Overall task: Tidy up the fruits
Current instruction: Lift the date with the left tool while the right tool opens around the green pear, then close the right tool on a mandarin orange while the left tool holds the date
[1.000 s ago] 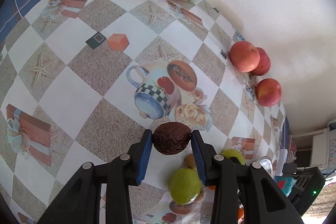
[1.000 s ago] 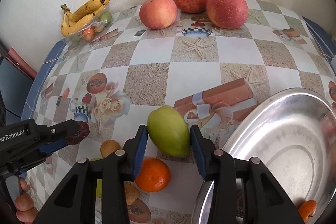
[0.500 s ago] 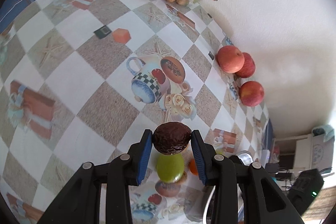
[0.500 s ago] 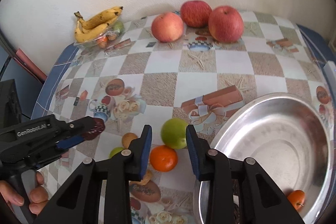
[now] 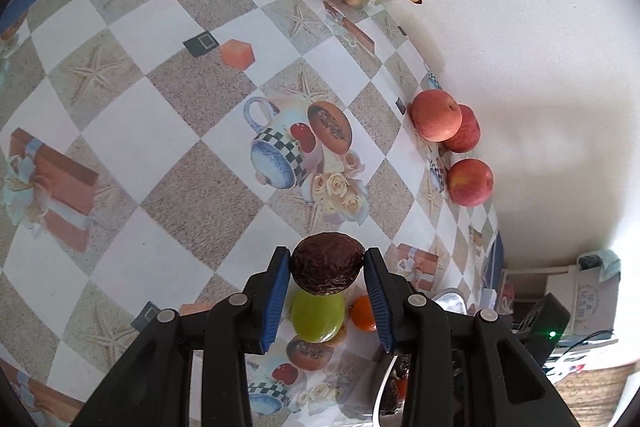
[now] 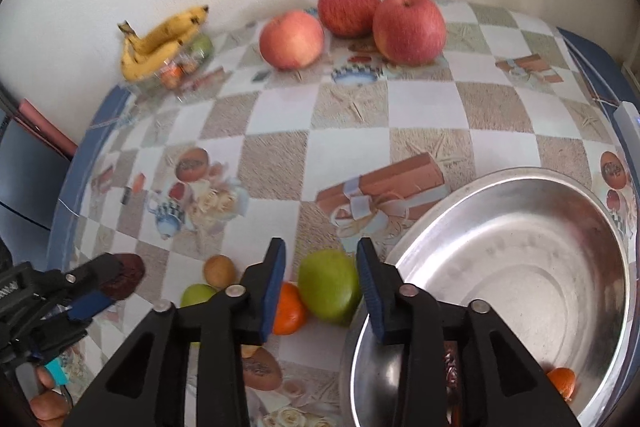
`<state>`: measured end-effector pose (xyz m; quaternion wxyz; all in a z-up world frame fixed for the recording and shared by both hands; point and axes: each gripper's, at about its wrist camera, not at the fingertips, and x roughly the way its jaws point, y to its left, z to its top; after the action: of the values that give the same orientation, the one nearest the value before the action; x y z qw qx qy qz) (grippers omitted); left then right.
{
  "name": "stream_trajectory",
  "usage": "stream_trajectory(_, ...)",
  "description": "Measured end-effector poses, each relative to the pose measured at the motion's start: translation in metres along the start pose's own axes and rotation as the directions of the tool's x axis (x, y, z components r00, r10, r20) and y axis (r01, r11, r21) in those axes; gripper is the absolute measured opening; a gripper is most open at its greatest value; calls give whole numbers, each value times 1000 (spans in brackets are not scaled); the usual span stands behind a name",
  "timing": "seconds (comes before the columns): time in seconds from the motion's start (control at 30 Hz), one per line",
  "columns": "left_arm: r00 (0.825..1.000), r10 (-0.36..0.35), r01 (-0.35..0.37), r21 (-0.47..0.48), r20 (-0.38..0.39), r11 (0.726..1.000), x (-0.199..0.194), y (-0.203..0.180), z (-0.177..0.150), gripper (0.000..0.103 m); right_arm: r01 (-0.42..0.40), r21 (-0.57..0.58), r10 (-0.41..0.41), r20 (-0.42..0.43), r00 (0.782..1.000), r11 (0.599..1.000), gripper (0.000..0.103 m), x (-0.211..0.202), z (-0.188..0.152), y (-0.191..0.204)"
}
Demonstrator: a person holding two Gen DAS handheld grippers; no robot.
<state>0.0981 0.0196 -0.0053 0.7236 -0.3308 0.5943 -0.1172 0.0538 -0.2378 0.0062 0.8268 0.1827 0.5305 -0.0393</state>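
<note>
The task looks barely started: the left gripper is clamped on a dark wrinkled fruit, the right gripper stands apart around the green fruit, and the metal bowl holds only a small orange or so.

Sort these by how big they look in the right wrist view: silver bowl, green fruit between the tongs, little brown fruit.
1. silver bowl, easily biggest
2. green fruit
3. little brown fruit, smallest, though a bit farther from the camera
</note>
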Motion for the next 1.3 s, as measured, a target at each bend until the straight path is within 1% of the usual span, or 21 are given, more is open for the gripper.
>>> stream_trajectory(0.03,1000,-6,6,-2,-3,1000,1,0,1,40,8,-6,-8,-11,1000,1000,40,3,0,0)
stream_trajectory(0.1,1000,-12,12,-3,-9,1000,2,1,4,40,-1,-26,0,-43,999,1000,41,11,0,2)
stream_trajectory(0.13,1000,-13,13,-4,-11,1000,2,1,5,40,-3,-36,1,-58,998,999,46,14,0,4)
stream_trajectory(0.2,1000,-12,12,1,-9,1000,2,1,7,40,30,-88,-36,-68,997,996,50,17,1,13)
stream_trajectory(0.27,1000,-10,10,-1,-8,1000,2,2,8,40,66,-131,-76,-74,994,989,51,20,0,19)
stream_trajectory(0.4,1000,-23,23,-8,-15,1000,3,1,9,40,157,-209,-172,-56,984,965,51,28,-4,31)
stream_trajectory(0.47,1000,-25,25,-2,-17,1000,3,0,8,40,181,-217,-195,-45,980,959,51,29,-5,33)
stream_trajectory(0.5,1000,-25,25,-1,-17,1000,3,0,8,40,183,-211,-196,-43,980,960,47,29,-5,32)
stream_trajectory(0.53,1000,-26,26,-3,-17,1000,3,-1,8,40,193,-209,-206,-39,978,959,42,28,-5,32)
stream_trajectory(0.57,999,-28,28,-5,-17,1000,2,-1,8,40,208,-211,-220,-34,975,955,42,28,-6,31)
stream_trajectory(0.67,999,-31,31,0,-14,1000,1,-3,8,40,204,-203,-215,-30,976,958,42,26,-7,32)
stream_trajectory(0.73,999,-32,32,7,-12,999,2,-5,8,40,167,-175,-174,-23,984,970,41,20,-7,30)
stream_trajectory(0.83,1000,-27,28,22,-14,999,3,-10,6,40,102,-129,-101,12,995,986,40,4,-9,28)
stream_trajectory(0.97,1000,-19,20,53,-24,998,9,-19,1,40,27,-64,-24,41,999,998,39,-17,-12,28)
stream_trajectory(1.0,1000,-16,17,59,-26,998,11,-21,-1,40,21,-44,-19,50,999,999,36,-22,-12,26)
stream_trajectory(1.03,999,-15,17,64,-29,998,12,-23,-2,40,20,-27,-18,56,998,999,29,-27,-13,25)
stream_trajectory(1.07,999,-14,16,70,-33,997,14,-25,-4,40,16,-13,-15,66,998,1000,26,-32,-14,23)
stream_trajectory(1.17,999,-7,10,80,-37,997,15,-28,-8,40,-9,23,7,97,995,1000,26,-50,-17,16)
stream_trajectory(1.23,1000,0,3,80,-31,997,16,-28,-8,40,12,13,-14,116,993,1000,26,-58,-18,13)
stream_trajectory(1.3,1000,10,-8,77,-27,997,16,-26,-7,40,14,12,-16,118,993,1000,26,-60,-19,8)
